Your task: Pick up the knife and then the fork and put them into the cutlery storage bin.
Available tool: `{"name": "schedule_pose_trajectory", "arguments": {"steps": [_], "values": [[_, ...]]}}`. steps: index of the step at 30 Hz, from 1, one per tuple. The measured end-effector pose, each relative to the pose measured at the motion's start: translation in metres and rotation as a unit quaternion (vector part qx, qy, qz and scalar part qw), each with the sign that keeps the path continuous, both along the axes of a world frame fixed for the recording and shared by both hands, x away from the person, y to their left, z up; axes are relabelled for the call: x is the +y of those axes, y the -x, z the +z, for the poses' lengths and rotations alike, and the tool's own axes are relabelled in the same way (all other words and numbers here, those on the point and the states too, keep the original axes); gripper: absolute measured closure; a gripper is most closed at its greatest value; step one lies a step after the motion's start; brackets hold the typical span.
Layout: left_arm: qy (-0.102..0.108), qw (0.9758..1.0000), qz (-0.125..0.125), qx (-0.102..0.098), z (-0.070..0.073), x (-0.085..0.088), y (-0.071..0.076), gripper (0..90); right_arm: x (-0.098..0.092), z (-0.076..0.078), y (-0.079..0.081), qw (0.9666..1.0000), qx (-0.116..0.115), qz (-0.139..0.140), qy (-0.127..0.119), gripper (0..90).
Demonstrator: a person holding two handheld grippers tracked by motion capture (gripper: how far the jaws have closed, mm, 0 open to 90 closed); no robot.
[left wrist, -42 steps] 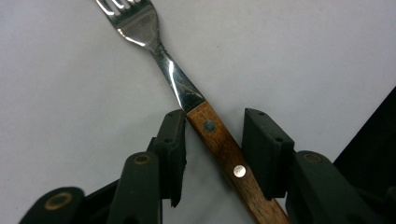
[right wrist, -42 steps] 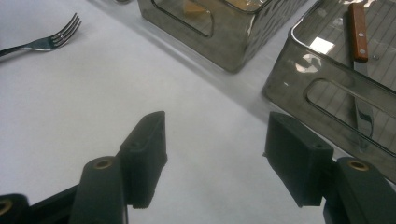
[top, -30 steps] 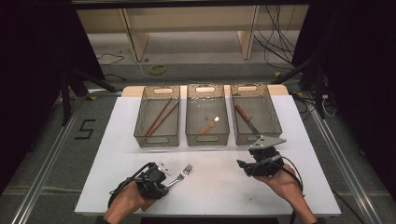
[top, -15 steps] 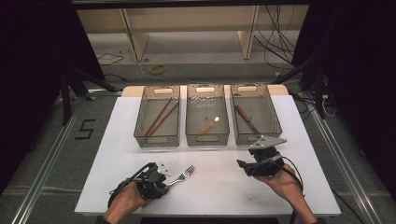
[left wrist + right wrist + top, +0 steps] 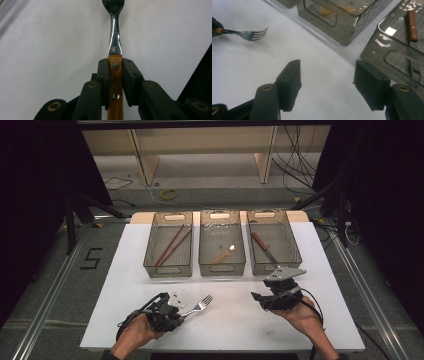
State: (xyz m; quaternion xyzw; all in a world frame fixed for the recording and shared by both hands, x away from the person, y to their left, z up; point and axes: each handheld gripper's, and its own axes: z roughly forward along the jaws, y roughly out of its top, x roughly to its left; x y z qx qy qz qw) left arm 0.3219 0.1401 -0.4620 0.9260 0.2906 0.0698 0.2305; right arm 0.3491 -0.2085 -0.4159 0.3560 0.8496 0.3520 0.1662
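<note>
White counter (image 5: 235, 320) looks unchanged since a moment ago. My left gripper (image 5: 176, 312) stays clamped on the fork (image 5: 115, 75) by its riveted wooden handle, steel tines above the sheet. My right gripper (image 5: 327, 85) keeps its jaws apart, near three smoky plastic bins (image 5: 222, 269).

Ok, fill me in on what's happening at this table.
A person works two handheld grippers over a white table. The left gripper is shut on a fork by its wooden handle, tines pointing toward three grey bins. The right gripper is open and holds nothing, near the right bin. The bins hold chopsticks, a spoon and a knife.
</note>
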Motion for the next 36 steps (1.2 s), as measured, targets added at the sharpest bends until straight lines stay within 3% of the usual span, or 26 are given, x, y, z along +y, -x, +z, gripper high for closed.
{"name": "schedule_pose_trajectory", "arguments": {"steps": [8,14,20,26,30,36], "values": [[0.007,0.9997,-0.025,-0.005,0.004,-0.009,-0.002,76.9,0.007,0.005,0.007,0.9994,-0.009,0.032,-0.010,38.6],[0.008,0.9985,-0.053,-0.011,0.008,-0.022,0.000,76.9,0.024,0.012,0.019,0.9951,-0.022,0.095,-0.015,38.5],[0.005,0.9959,-0.089,-0.016,0.013,-0.039,0.001,76.9,0.046,0.013,0.030,0.9858,-0.023,0.167,-0.004,39.5],[0.002,0.9914,-0.128,-0.026,0.018,-0.055,0.007,76.9,0.064,0.007,0.037,0.9743,-0.014,0.225,0.012,42.4],[0.004,0.9886,-0.147,-0.032,0.022,-0.063,0.012,76.9,0.073,0.000,0.040,0.9657,-0.011,0.258,0.029,44.4],[0.006,0.9852,-0.167,-0.036,0.024,-0.069,0.018,76.9,0.085,-0.009,0.044,0.9567,-0.011,0.284,0.061,49.0]]}}
